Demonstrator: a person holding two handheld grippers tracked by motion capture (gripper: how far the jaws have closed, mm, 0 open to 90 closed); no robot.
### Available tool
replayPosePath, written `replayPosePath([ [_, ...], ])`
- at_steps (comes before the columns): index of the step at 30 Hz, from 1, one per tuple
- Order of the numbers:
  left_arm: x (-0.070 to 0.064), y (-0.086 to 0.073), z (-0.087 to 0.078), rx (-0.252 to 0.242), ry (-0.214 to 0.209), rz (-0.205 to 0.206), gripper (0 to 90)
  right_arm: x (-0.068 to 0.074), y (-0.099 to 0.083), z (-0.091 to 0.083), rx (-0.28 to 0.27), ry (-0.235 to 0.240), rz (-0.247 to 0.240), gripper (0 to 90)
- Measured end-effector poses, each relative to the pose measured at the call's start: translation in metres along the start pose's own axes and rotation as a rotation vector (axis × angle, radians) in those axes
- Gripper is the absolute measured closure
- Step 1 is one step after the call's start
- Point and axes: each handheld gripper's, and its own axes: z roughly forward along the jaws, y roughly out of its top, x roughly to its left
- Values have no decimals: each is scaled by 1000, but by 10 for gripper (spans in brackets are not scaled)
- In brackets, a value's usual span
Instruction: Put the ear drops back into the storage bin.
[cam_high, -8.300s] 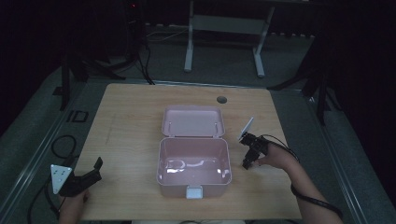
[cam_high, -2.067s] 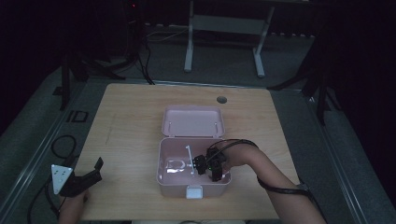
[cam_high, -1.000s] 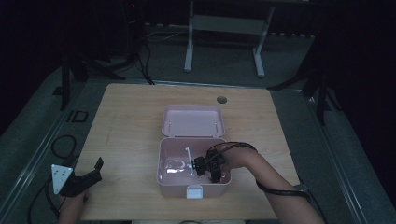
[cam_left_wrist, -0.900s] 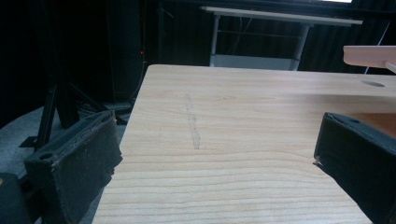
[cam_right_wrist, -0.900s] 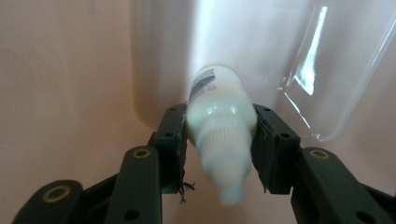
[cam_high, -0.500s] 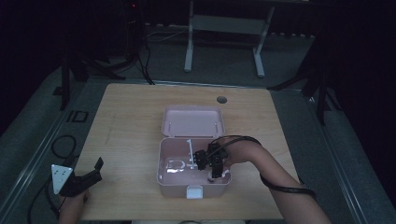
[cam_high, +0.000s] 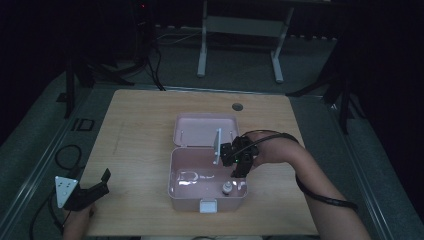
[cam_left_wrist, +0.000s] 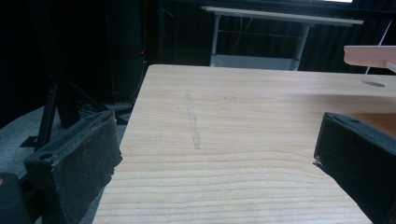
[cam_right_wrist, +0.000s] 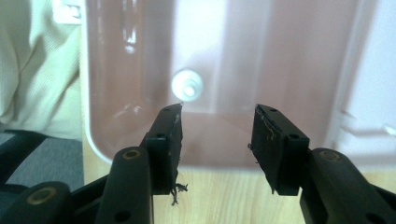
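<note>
Right tongs (cam_high: 235, 162) are hovering over the pink box (cam_high: 175, 172) near the surface's front edge, jaws parted, gripping nothing. Small white capped object (cam_right_wrist: 187, 85) is sitting inside the box (looks light, hard, likely slippery); best pinched across its sides. Left tongs (cam_high: 97, 185) are resting wide open, empty, at front-left corner.

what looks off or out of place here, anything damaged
Only small things. The right gripper, open over the pink box, has frayed threads hanging from one pad. The table carries a faint scuff streak. Nothing looks spilled or broken.
</note>
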Motion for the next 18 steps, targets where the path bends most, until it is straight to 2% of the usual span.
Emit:
replayPosePath([
  [3,0,0,0,1,0,-2,4,-3,-16,-11,-25,-34,46,463],
  [5,0,0,0,1,-1,0,4,-4,-20,-12,-29,-41,58,444],
  [6,0,0,0,0,-2,-1,5,-6,-30,-13,-20,-61,91,435],
  [8,0,0,0,0,-4,-6,4,-7,-39,-13,-30,-75,113,410],
  [9,0,0,0,0,-4,-6,4,-7,-39,-13,-30,-75,113,410],
  [10,0,0,0,-1,-4,-2,5,-8,-48,-11,-33,-84,144,383],
  [12,0,0,0,-1,-3,-1,4,-9,-53,-10,-31,-90,157,367],
  [13,0,0,0,-1,-3,-2,5,-10,-64,-4,-29,-98,195,333],
  [15,0,0,0,1,-3,-1,5,-11,-73,2,-25,-101,232,298],
  [18,0,0,0,2,-4,-3,4,-15,-85,17,-8,-91,313,282],
])
